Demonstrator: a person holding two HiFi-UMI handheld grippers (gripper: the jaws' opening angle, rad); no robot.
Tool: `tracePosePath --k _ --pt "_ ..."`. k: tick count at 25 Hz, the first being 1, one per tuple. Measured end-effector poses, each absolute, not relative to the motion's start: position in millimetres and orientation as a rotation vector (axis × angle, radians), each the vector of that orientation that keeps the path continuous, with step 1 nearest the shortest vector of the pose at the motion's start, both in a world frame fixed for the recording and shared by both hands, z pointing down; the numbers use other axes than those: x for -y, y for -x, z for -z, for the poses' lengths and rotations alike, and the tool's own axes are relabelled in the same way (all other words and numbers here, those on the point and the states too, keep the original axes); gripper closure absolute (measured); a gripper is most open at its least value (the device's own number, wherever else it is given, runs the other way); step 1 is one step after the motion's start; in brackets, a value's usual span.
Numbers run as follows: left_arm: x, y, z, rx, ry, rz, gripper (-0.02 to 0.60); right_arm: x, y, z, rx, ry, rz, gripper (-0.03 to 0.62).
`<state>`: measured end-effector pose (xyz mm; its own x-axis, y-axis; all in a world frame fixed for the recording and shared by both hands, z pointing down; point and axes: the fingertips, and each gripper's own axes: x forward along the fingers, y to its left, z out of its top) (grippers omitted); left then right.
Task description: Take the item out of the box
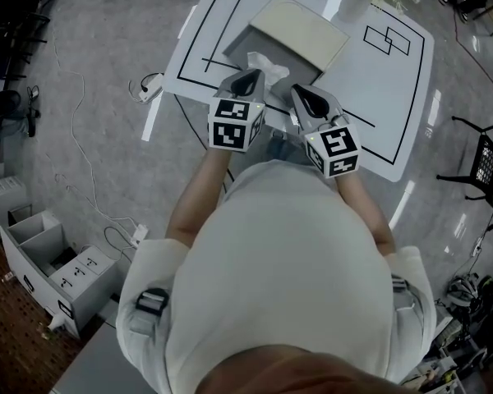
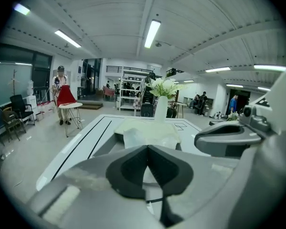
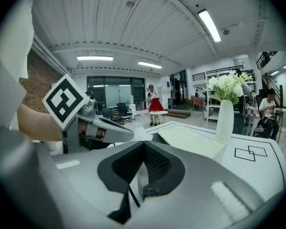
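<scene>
**Item Bearing From the Two Grippers**

The white crumpled paper-like item (image 1: 267, 62) is lying in the near end of the grey open-topped box (image 1: 240, 41). The box's flat cream lid (image 1: 300, 29) is sitting at its far side. The left gripper (image 1: 248, 79) is hovering at the box's near edge, and the item is lying just ahead of its tips, slightly to their right. The right gripper (image 1: 306, 97) is hovering beside it, with the item ahead and to its left. Both grippers are holding their jaws fully together on nothing. The left gripper is sitting nearer, so the reach probably falls to it. The item is showing no clear long axis.
</scene>
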<state>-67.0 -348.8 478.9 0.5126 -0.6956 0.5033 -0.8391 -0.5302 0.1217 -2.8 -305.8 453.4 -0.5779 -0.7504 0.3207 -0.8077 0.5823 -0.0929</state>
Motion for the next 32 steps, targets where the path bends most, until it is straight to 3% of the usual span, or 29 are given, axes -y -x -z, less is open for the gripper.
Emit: tracePosePath --k 32 --pt "172.9 104.0 -475.0 1.371 -2.337 -0.28 0.58 152.6 11.2 -452.5 2.552 -1.296 -0.286 0.594"
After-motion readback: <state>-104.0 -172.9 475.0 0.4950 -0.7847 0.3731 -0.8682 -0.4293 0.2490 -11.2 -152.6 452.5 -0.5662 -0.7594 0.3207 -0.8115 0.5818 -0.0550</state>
